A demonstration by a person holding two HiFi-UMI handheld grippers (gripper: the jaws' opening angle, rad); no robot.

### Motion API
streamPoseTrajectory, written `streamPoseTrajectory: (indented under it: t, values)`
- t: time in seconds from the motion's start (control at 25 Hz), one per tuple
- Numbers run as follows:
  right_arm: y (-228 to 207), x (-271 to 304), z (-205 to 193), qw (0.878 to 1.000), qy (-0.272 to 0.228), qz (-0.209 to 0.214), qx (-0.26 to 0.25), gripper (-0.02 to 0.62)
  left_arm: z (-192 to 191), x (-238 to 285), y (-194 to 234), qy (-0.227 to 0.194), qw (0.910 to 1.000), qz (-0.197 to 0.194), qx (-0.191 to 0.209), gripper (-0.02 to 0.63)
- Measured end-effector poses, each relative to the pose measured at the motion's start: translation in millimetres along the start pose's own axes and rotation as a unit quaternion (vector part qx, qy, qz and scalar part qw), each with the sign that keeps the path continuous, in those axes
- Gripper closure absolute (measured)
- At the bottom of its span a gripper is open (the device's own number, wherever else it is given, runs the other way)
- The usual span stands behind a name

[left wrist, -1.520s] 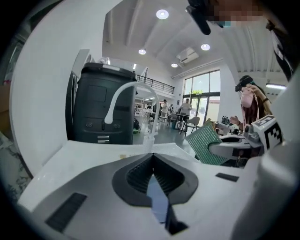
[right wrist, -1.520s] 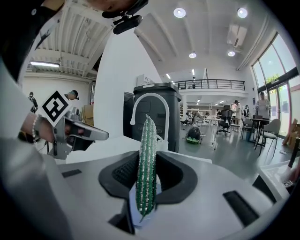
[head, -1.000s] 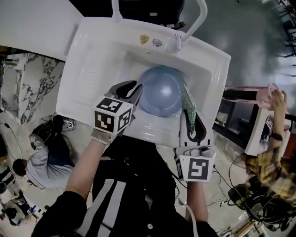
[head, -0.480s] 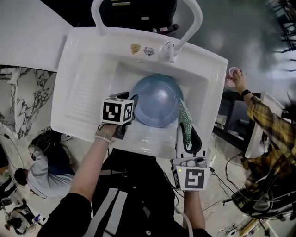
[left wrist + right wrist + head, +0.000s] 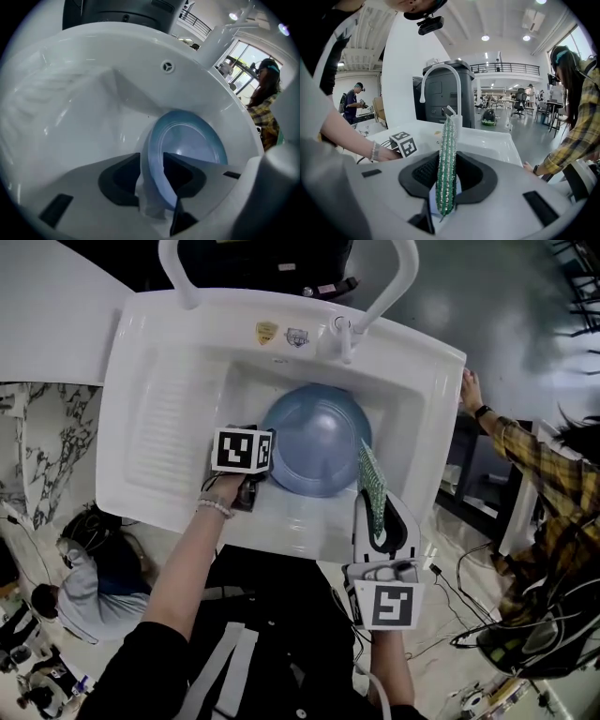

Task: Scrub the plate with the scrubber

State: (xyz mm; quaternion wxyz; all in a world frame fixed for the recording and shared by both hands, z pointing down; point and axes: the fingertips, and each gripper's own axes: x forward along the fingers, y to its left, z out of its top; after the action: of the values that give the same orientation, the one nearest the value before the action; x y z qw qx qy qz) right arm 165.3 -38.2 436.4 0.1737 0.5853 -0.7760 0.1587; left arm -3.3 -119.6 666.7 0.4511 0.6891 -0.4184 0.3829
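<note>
The step in hand looks like securing the plate before any scrubbing starts. The round, light blue plate (image 5: 314, 437) sits in the basin of the white moulded sink (image 5: 150, 381), at the centre of the head view. The left gripper (image 5: 151, 161) points steeply down at the plate's left edge. Its jaws have just been opening and now stand about as wide as they go. In the left gripper view the plate's rim runs up between the two dark pads (image 5: 117, 180), apparently not yet pinched.

The right gripper (image 5: 446, 159), at the lower right of the head view, is clamped on the flat, glittery green mesh scrubber (image 5: 371, 479). The scrubber stands edge-on between the jaws and reaches towards the plate's right rim. I cannot tell whether it touches the plate.

The next move calls for the left jaws to close on the rim so the plate cannot slide. The right wrist then has to turn so the scrubber's broad face, not its thin edge, lies against the blue surface
</note>
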Motion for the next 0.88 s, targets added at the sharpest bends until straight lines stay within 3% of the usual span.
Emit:
streamPoseTrajectory:
  t: [0.24, 0.52, 0.64, 0.8, 0.88]
  values:
    - [0.3, 2.7, -1.5, 1.0, 0.005, -0.004, 0.01, 0.5, -14.6, 15.6, -2.3, 0.036, 0.9992, -0.016, -0.008, 0.462]
    - [3.9, 5.2, -4.3, 1.0, 0.008, 0.0, 0.016, 0.5, -16.3, 19.3, -1.4, 0.042, 0.9991, -0.011, -0.002, 0.465]
    - [8.6, 5.2, -8.1, 1.0, 0.016, 0.005, -0.004, 0.5, -19.3, 21.2, -0.4, 0.051, 0.9986, -0.006, 0.009, 0.535]
    - [10.7, 4.5, -8.1, 1.0, 0.017, 0.0, -0.007, 0.5, -18.6, 20.7, 1.0, 0.051, 0.9987, -0.006, 0.007, 0.538]
    - [10.8, 3.3, -10.4, 1.0, 0.018, -0.005, -0.01, 0.5, -17.7, 20.1, 1.8, 0.046, 0.9987, -0.013, -0.014, 0.547]
